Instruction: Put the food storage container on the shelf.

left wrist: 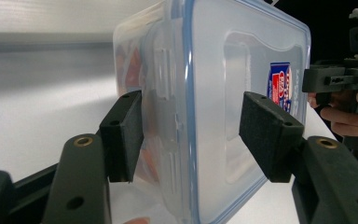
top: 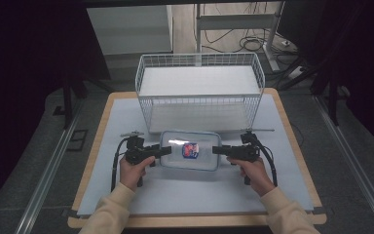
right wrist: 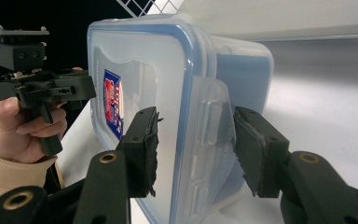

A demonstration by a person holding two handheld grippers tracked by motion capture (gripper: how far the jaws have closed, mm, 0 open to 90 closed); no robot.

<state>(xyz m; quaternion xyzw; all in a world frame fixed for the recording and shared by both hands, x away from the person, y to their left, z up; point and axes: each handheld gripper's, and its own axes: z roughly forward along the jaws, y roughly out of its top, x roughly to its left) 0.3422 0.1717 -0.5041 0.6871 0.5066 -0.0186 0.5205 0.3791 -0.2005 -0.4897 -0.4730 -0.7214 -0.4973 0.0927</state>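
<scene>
While both hands hold level, the right gripper [top: 219, 150] is clamped on the box [top: 191, 150] by its right end clasp, pads [right wrist: 145, 149] pressing lid and flap. Opposite it, the left gripper [top: 164, 151] straddles the left end, one pad touching the clasp, the other off the lid. Beyond both sits a wire basket [top: 199, 90].
</scene>
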